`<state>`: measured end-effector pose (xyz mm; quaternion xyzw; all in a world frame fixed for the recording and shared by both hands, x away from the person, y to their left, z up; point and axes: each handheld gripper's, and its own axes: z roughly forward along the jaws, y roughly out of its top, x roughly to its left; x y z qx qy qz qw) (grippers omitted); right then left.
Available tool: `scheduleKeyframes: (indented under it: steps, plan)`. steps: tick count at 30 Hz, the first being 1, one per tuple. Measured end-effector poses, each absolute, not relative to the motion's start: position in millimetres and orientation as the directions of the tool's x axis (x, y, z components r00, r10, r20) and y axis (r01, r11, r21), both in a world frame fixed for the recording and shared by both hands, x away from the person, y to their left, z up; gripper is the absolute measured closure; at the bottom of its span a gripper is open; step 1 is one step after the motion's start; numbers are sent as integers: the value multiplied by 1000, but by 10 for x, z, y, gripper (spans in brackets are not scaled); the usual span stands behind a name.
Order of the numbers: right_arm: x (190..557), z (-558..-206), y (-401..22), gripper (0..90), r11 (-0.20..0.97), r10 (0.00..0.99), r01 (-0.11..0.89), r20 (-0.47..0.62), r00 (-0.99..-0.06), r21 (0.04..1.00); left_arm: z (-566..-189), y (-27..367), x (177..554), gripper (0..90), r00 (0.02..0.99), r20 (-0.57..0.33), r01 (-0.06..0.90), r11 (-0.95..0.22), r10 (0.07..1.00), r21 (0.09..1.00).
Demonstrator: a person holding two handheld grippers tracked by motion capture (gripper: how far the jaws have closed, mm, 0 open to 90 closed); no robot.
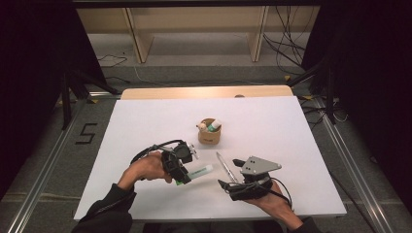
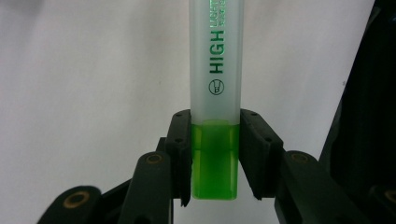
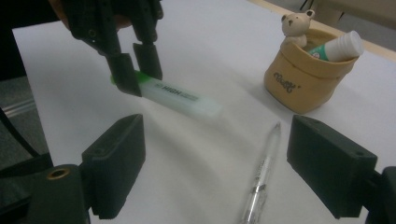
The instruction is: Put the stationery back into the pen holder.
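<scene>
Highlighter, green cap and frosted pale barrel, clamped by the left hand-held gripper at its green end, both pads pressed flat on opposite sides of that end so the barrel projects free beyond the jaws. Position: near the front of the counter, just above the white sheet or barely off it; contact cannot be told. Long axis roughly level, running from the gripper toward the middle of the counter, free end pointing toward the right hand-held gripper and slightly away from the person. In the left gripper view the barrel continues straight out along the jaw line, lettering reading lengthwise. The end grip probably leaves the body clear for dropping into the tan pouch, which stands farther back and already holds a white-capped item and a small bear. Right hand-held gripper: jaws spread wide, empty, aimed at a clear pen lying between them on the counter, well apart from the pads.
</scene>
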<state>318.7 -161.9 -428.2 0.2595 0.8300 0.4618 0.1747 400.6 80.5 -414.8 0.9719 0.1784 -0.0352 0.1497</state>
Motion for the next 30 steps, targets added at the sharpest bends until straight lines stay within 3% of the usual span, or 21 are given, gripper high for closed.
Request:
scheduleKeyframes:
  steps: [16,30]
  plan:
    - [3035,-4380,-1278,202,602,485,87,-277,-830,793,-4145,713,3982,665,935,-146,351,-905,323,240]
    - [2938,-4486,-1071,233,723,385,-83,-500,-776,686,-4013,609,3879,665,939,-148,340,-909,312,243]
